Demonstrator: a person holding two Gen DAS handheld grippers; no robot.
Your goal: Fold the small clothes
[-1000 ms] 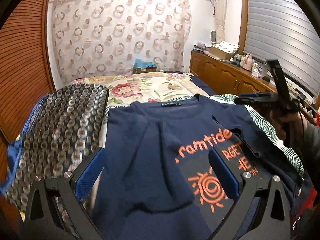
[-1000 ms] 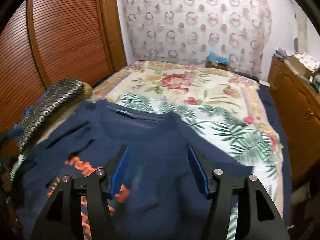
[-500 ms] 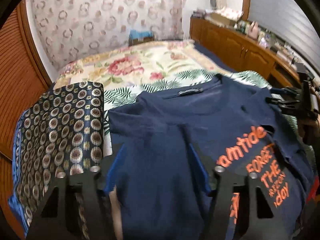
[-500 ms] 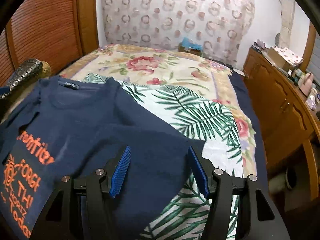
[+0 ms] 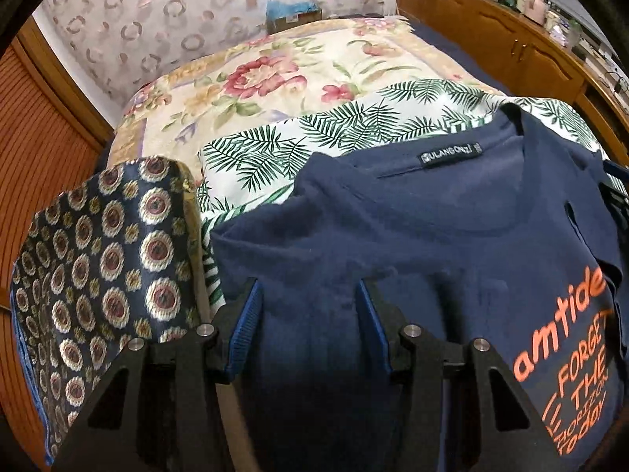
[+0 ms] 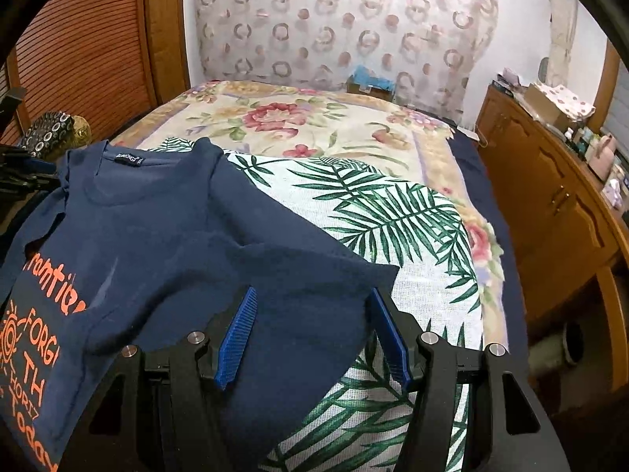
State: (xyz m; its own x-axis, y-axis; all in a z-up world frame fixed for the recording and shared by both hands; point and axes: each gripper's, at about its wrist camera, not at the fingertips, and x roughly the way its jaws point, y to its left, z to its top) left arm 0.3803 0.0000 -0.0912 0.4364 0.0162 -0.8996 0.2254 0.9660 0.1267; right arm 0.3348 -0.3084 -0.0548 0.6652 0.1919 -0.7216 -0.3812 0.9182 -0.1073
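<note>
Navy T-shirt spread on the bed, a gripper over each sleeve.

The navy T-shirt (image 5: 432, 236) lies flat on a palm-leaf cloth (image 6: 393, 216) over the floral bedspread (image 5: 275, 78), collar toward the far end of the bed, orange lettering on its chest. The left gripper (image 5: 306, 306) points steeply down over the shirt's sleeve on the side nearest a patterned medallion cloth (image 5: 98, 267) that lies along that edge of the bed; its fingers (image 5: 245, 326) have just been closing, now about half open with shirt fabric between them, pads not visibly pressing it. The right gripper (image 6: 310, 314) hangs over the other sleeve near the bed's opposite side, its fingers (image 6: 236, 334) apart at a moderate gap with the sleeve's fabric lying between them, not pinched.
</note>
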